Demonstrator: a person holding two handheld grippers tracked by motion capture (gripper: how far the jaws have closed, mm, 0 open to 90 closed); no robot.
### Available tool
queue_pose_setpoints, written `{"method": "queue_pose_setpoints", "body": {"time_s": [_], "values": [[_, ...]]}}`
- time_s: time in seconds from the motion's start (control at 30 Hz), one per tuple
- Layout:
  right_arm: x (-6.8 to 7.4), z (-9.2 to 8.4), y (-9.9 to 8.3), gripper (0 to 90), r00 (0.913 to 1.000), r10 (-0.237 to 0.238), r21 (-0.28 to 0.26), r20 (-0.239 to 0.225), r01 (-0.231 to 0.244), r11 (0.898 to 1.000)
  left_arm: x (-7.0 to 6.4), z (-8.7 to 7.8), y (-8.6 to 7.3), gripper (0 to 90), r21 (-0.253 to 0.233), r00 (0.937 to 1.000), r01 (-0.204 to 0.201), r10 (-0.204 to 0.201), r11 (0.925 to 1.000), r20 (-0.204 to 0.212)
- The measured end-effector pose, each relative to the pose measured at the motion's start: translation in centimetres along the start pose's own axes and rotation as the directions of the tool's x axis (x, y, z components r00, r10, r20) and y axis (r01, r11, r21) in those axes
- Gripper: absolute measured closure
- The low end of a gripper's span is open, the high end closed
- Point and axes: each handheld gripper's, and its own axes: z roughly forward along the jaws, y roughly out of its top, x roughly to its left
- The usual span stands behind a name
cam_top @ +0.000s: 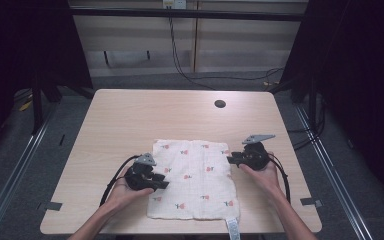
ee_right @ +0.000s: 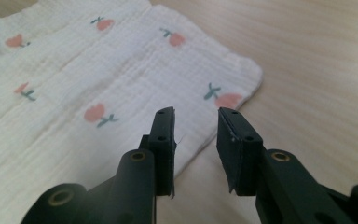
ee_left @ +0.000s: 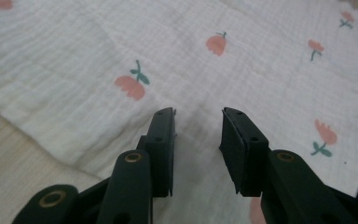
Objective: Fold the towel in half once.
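Observation:
A white muslin cloth printed with small pink flowers lies flat on the wooden table, with a label tab at its near edge. My left gripper hovers at the cloth's left edge, jaws apart, and the left gripper view has the cloth below the gripper with nothing between the pads. My right gripper sits at the cloth's right edge, also with jaws apart. In the right gripper view, the cloth's edge lies under that gripper, not pinched.
A round cable hole is in the table near its far edge. Dark curtains and metal frame posts flank both sides. Cables run across the floor behind the table. Bare tabletop surrounds the cloth.

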Motion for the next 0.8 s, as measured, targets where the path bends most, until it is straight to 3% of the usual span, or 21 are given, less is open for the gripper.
{"method": "queue_pose_setpoints", "body": {"time_s": [0.23,0.33,0.63,0.8], "values": [[-1.3,1.4,1.3,66.9,0.9997,0.02,-0.01,0.014,-0.019,1.0,-0.1,-0.4,-0.5,63.8,-0.008,0.9998,-0.01,0.01,0.9999,0.017],[-2.0,2.5,1.9,66.8,0.9994,0.025,0.0,0.024,-0.025,1.0,0.8,-0.5,-0.4,58.7,-0.02,0.9985,0.029,-0.028,0.9994,0.047],[-3.5,5.0,3.2,64.6,0.9984,0.031,0.024,0.047,-0.032,0.999,3.8,-2.6,0.2,59.0,-0.089,0.994,0.085,-0.091,0.9924,-0.061],[-3.1,5.7,3.2,64.8,0.9987,0.017,0.039,0.048,-0.019,0.999,6.1,-3.4,0.6,57.2,-0.131,0.9845,0.129,-0.143,0.9829,-0.101]]}}
